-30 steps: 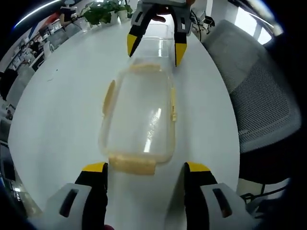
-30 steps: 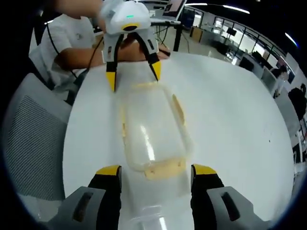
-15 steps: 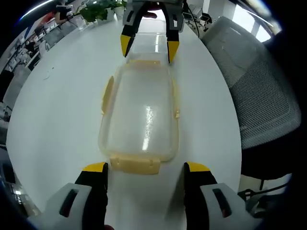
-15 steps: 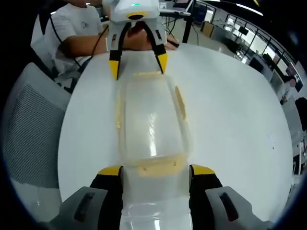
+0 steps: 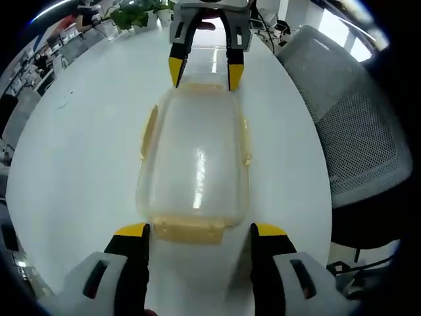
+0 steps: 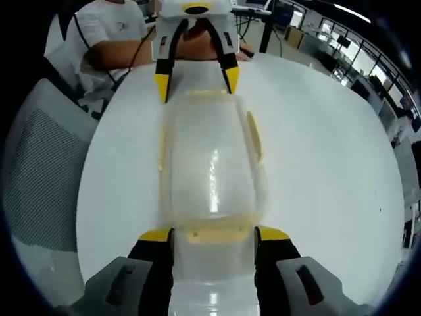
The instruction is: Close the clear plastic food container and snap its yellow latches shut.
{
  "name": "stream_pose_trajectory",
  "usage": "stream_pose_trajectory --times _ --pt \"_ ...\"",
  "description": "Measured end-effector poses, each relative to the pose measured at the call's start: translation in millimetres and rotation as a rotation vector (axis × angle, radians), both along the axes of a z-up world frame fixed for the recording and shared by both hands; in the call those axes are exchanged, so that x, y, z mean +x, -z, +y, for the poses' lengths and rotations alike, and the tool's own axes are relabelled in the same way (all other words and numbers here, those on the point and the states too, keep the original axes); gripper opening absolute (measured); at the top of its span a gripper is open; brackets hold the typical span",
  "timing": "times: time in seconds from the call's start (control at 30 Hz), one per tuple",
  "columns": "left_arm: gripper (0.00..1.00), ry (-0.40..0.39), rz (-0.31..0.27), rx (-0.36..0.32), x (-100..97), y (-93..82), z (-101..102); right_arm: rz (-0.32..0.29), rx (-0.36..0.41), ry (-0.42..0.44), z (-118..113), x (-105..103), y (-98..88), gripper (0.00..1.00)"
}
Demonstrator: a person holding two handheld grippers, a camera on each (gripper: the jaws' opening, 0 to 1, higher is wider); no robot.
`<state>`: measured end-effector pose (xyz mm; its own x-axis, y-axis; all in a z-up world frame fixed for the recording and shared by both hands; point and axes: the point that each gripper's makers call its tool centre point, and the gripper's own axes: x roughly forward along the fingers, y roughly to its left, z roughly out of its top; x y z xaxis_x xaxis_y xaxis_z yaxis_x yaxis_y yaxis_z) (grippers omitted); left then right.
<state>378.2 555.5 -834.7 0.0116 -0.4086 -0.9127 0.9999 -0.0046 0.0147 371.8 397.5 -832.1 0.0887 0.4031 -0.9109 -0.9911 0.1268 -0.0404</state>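
The clear plastic container lies lengthwise on the white table, lid on top. Its yellow side latches stick outward. My left gripper is open, and its jaws flank the near yellow end latch. At the far end stands my right gripper, open, tips at the other end latch. In the right gripper view the container runs away from my right gripper, whose jaws straddle the end latch. My left gripper stands open at the far end.
A grey mesh chair stands beside the table; the right gripper view has it too. A person in a white shirt sits at the table's edge. Another clear plastic piece lies under my right gripper. Plants stand at the far end.
Both grippers have moved in toward the container from opposite ends. Each end latch now lies between a gripper's open jaws. The container has stayed in place.
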Motion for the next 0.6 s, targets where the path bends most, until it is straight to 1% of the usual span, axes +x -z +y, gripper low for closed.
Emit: stream_pose_trajectory --times 0.03,0.1,0.13,0.2,0.37,0.4,0.43,0.47,0.6 --pt "0.6 -0.001 0.0 0.0 0.6 -0.1 0.0 -0.003 -0.004 -0.008 -0.2 0.1 0.5 0.44" --pt "0.58 -0.003 0.0 -0.001 1.4 -0.1 0.1 -0.008 -0.018 -0.026 -0.7 -1.7 3.1 0.43" --pt "0.56 -0.001 0.0 -0.002 1.1 -0.2 -0.1 0.001 -0.025 -0.028 -1.4 -4.0 4.6 0.41" --pt "0.51 0.013 0.0 -0.006 0.0 -0.8 -1.1 0.011 -0.012 -0.017 -0.8 -4.6 3.2 0.4" --pt "0.49 0.021 0.001 -0.006 -0.4 -0.4 -0.9 0.01 -0.013 -0.018 -1.6 -4.1 3.4 0.4" --pt "0.47 0.029 0.003 -0.004 -1.0 -0.5 -0.4 0.013 -0.015 -0.017 -1.5 -4.0 3.5 0.4" --pt "0.42 0.051 0.003 0.001 -1.7 -0.6 0.6 0.014 -0.017 -0.017 -1.6 -4.0 3.6 0.4" --pt "0.4 0.06 -0.001 0.005 -1.1 -1.6 1.4 0.017 -0.017 -0.021 -1.4 -4.3 3.6 0.39" --pt "0.39 0.058 0.003 0.016 -1.3 -0.6 -0.1 0.034 -0.039 -0.01 -0.9 -3.9 4.6 0.39"
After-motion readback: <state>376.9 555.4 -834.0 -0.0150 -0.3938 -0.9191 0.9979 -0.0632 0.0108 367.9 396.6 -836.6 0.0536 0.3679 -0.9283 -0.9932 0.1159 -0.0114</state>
